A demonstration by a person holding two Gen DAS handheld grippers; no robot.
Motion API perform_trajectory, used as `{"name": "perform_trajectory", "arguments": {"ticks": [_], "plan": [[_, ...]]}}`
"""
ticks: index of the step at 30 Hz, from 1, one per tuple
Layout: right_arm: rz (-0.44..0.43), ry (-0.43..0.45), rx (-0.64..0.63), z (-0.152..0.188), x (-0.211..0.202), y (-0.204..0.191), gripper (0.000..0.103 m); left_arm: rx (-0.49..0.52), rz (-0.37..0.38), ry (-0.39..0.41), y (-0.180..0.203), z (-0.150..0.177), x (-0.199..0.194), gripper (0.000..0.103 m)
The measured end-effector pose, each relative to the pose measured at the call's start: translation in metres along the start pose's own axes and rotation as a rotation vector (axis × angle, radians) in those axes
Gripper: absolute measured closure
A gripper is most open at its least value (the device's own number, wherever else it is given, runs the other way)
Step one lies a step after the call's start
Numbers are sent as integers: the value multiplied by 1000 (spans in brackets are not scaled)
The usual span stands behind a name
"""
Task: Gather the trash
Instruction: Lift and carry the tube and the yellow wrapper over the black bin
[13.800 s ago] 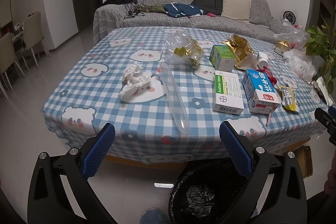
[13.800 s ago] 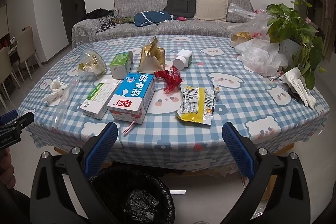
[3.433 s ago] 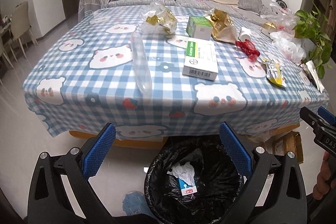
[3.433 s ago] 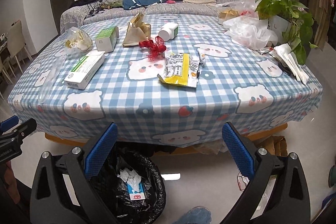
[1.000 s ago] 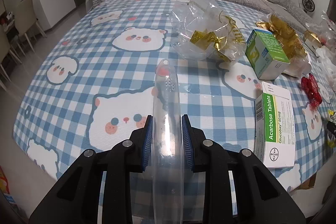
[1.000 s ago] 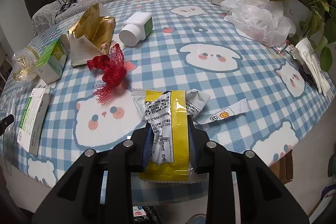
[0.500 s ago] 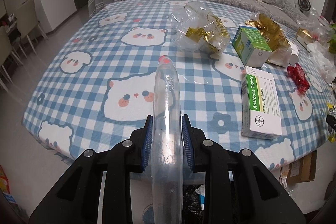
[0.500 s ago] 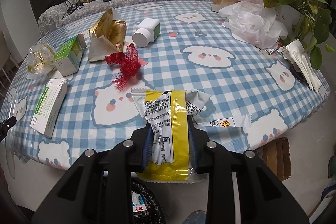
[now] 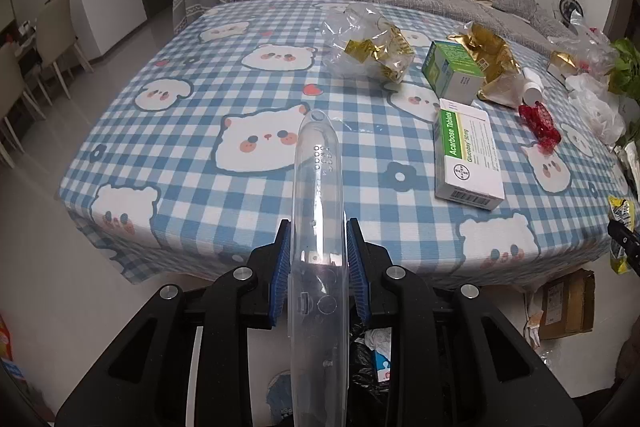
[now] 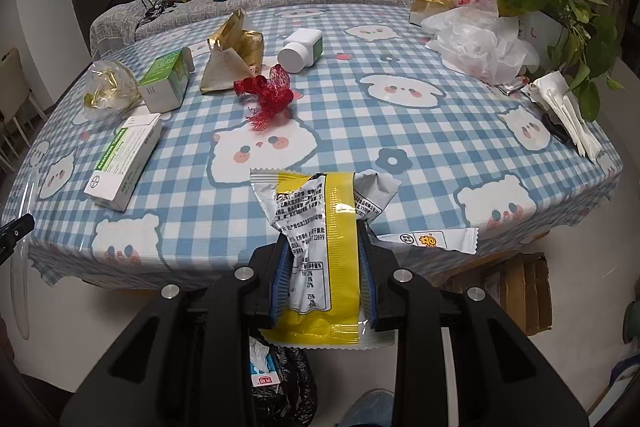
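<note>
Left gripper, lower centre of frame, clamped on a long clear plastic tube-shaped package; its long axis runs along the fingers, rounded tip pointing up-frame over the blue-checked bear-print tablecloth. Right gripper, lower centre, pinching a yellow-and-white crinkled snack wrapper, long axis up-frame, torn end fanned above the pads
</note>
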State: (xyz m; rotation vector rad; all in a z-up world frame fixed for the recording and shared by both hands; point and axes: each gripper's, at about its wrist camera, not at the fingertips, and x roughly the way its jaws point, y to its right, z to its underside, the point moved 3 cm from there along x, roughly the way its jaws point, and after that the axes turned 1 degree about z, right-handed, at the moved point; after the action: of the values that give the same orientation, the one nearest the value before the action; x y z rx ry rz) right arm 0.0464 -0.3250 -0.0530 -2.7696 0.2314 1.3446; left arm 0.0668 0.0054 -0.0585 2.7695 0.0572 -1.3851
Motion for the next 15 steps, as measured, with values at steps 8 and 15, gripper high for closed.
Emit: {"name": "perform_trajectory", "arguments": {"ticks": [8,15], "plan": [[-5,25,-28,20,-19,-12,75,-8,23,5,10,31,-20,77],[-17,40,-50,38,-34,-20,75,5,40,8,20,62,-35,77]]}}
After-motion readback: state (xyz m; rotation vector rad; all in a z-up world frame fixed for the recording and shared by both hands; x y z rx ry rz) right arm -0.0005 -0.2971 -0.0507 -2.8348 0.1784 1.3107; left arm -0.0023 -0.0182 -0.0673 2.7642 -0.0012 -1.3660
